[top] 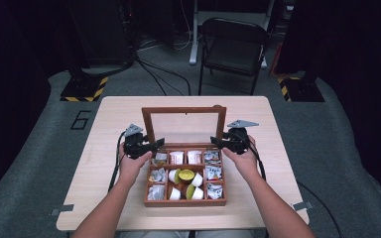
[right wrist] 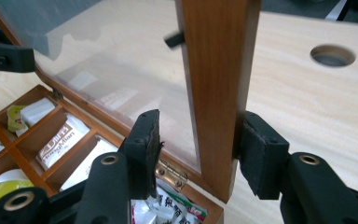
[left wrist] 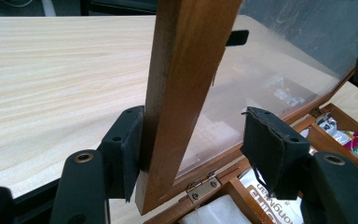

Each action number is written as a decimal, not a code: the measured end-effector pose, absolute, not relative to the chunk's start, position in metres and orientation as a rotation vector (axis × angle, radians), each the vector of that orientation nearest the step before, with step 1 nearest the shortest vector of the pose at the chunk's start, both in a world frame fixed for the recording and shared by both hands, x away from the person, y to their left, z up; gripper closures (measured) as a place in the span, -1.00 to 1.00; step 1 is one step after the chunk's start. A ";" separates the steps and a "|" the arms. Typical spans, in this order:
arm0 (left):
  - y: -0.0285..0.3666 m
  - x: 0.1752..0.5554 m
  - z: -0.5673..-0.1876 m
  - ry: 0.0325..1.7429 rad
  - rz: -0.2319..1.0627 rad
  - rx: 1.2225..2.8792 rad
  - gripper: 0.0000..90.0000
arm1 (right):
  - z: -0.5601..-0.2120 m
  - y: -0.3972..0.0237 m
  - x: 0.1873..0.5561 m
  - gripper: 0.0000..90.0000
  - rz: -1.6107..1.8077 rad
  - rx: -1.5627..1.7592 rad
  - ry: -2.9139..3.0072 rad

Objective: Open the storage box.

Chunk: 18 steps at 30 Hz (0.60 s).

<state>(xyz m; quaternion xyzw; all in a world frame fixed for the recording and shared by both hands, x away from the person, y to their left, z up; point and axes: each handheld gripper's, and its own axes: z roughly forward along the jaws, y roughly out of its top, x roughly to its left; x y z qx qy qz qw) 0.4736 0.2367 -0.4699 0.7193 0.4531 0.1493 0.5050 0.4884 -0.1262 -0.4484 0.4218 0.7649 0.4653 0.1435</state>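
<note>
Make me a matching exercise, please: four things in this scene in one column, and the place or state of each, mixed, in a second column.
Things:
1. lid
2. chair
3. green cup
4. brass hinge

Place or state:
a. on the floor beyond the table
b. joins two wooden parts
c. stands open
d. in the middle column of the box

Pairs: 1-c, 2-a, 3-d, 4-b
</note>
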 end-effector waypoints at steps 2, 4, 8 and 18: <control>0.235 0.474 -0.469 1.093 0.367 1.743 -0.09 | -0.451 -0.126 0.490 0.15 1.329 1.219 2.224; 0.236 0.475 -0.470 1.092 0.378 1.750 -0.07 | -0.453 -0.126 0.491 0.17 1.327 1.226 2.212; 0.235 0.477 -0.471 1.099 0.386 1.744 -0.05 | -0.456 -0.126 0.492 0.20 1.346 1.240 2.178; 0.231 0.488 -0.473 1.139 0.373 1.733 -0.02 | -0.459 -0.127 0.498 0.24 1.336 1.268 2.170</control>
